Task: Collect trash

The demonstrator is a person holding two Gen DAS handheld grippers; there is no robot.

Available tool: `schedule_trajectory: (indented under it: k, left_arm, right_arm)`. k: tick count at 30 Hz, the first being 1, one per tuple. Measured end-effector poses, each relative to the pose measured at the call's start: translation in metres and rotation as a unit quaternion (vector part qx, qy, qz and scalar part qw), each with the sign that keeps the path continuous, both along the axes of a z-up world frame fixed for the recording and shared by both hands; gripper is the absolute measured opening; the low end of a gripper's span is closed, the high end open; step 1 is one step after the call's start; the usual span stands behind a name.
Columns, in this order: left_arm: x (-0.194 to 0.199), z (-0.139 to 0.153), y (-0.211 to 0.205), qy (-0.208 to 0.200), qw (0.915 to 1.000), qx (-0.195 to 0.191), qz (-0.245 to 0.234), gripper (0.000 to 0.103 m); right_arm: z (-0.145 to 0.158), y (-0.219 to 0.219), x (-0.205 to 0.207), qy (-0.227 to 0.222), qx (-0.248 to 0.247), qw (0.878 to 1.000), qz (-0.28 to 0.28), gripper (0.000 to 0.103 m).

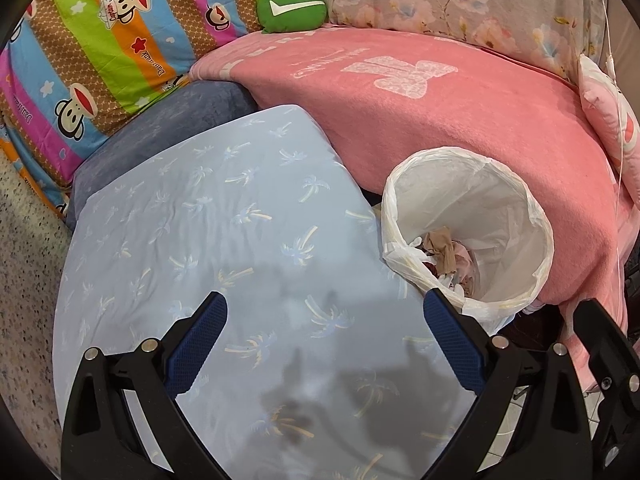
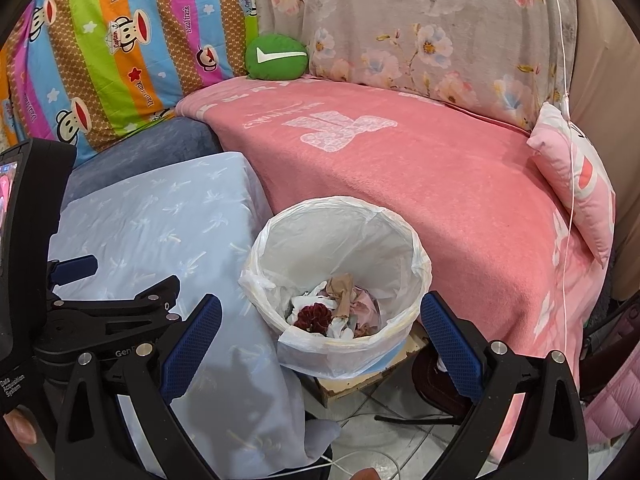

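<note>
Both claws are empty, with jaws spread wide apart. The left claw (image 1: 325,338) hovers over the pale blue palm-print cloth (image 1: 208,240) that fills the centre of the left wrist view; no loose item shows on it. The right claw (image 2: 320,336) hangs directly above the lined bin (image 2: 340,216), which sits at lower centre of the right wrist view, between the blue cloth and the pink blanket (image 2: 420,168).

Task status:
- Done: the bin already holds crumpled trash (image 2: 340,308) at its bottom: white paper, a tan scrap, a dark red wad.
- The white liner is folded over the rim and stands open.
- Remaining: no further trash is visible on the cloth, the blanket, or near the green cushion (image 2: 276,56) at upper centre. The floor tiles at lower right of the frame show only cables.

Judgement: collection appears at or near completion. Whether trash lies outside the frames cannot be determined.
</note>
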State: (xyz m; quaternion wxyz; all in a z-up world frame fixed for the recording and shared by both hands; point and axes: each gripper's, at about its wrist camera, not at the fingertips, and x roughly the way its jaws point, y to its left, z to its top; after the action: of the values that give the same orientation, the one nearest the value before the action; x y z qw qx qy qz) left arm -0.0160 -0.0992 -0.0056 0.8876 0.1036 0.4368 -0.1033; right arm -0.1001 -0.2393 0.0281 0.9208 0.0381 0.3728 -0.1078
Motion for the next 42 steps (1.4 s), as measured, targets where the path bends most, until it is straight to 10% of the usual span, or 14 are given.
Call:
schedule_trajectory:
  k: [42]
  left_arm:
    - [-0.0024, 0.0007, 0.0019, 0.001, 1.0000, -0.002, 0.000, 0.094]
  right_arm:
    - [-0.0021, 0.0013, -0.0064, 0.002, -0.001, 1.000, 0.001, 0.097]
